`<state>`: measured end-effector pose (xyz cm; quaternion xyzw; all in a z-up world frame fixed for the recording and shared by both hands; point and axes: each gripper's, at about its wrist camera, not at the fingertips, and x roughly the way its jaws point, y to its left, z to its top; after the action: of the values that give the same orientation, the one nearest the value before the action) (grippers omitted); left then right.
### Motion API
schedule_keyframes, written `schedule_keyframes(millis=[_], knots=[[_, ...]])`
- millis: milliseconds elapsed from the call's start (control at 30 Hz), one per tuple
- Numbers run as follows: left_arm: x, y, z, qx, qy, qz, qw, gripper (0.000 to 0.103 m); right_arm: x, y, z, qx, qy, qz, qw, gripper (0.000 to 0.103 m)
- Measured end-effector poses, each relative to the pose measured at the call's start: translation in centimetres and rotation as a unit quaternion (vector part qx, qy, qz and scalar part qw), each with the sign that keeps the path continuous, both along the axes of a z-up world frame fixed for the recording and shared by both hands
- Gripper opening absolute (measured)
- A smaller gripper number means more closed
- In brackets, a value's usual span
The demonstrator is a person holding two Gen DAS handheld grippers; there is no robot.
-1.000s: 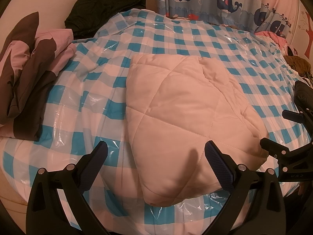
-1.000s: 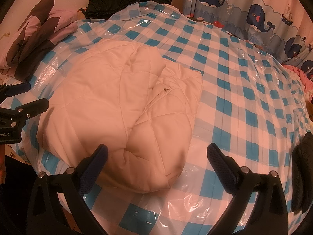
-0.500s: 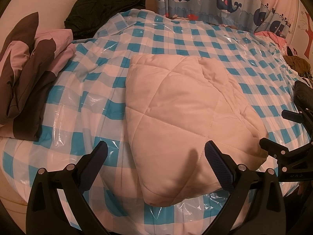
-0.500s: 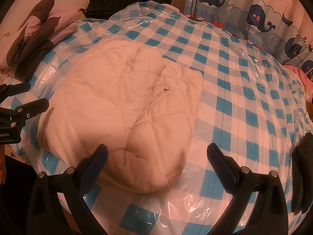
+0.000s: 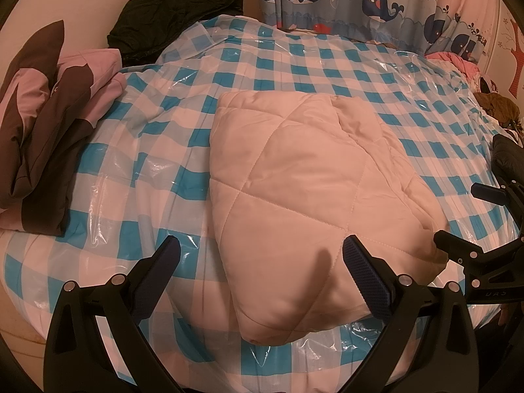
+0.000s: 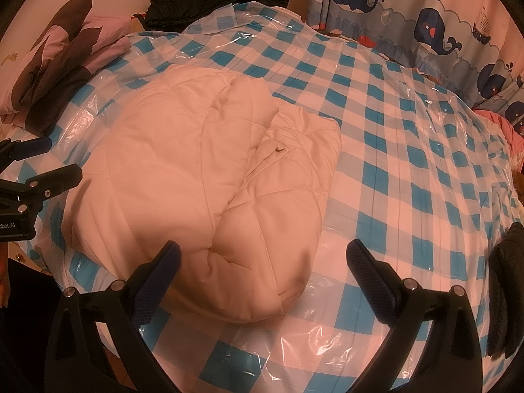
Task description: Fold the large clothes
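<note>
A cream quilted jacket (image 5: 294, 196) lies folded into a thick bundle on the blue-and-white checked plastic sheet (image 5: 137, 180) over the bed. In the right wrist view the same jacket (image 6: 203, 190) shows its folded layers and a seam opening. My left gripper (image 5: 262, 262) hovers open at the bundle's near corner, holding nothing. My right gripper (image 6: 262, 265) is open too, with the bundle's near end between and beyond its fingers, apart from them. Each gripper appears in the other's view: the right gripper (image 5: 475, 222) at the bundle's right side, the left gripper (image 6: 36, 170) at its left.
A folded pink-and-brown garment (image 5: 49, 124) lies at the left of the bed, a black garment (image 5: 170, 19) at the back. A whale-print curtain (image 5: 376, 3) hangs behind. Pink and brown clothes (image 5: 491, 98) pile at the far right. A dark padded item (image 6: 504, 288) sits at the right edge.
</note>
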<state>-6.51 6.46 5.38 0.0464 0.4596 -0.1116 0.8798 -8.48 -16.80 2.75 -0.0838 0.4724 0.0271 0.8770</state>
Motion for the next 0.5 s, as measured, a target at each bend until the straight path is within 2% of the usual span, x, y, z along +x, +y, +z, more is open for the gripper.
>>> schedule_keyframes(millis=[500], knots=[[-0.09,-0.02,0.0,0.001,0.0,0.0,1.0,0.095,-0.01,0.01,0.0,0.0,0.0,0.0,1.0,0.097]])
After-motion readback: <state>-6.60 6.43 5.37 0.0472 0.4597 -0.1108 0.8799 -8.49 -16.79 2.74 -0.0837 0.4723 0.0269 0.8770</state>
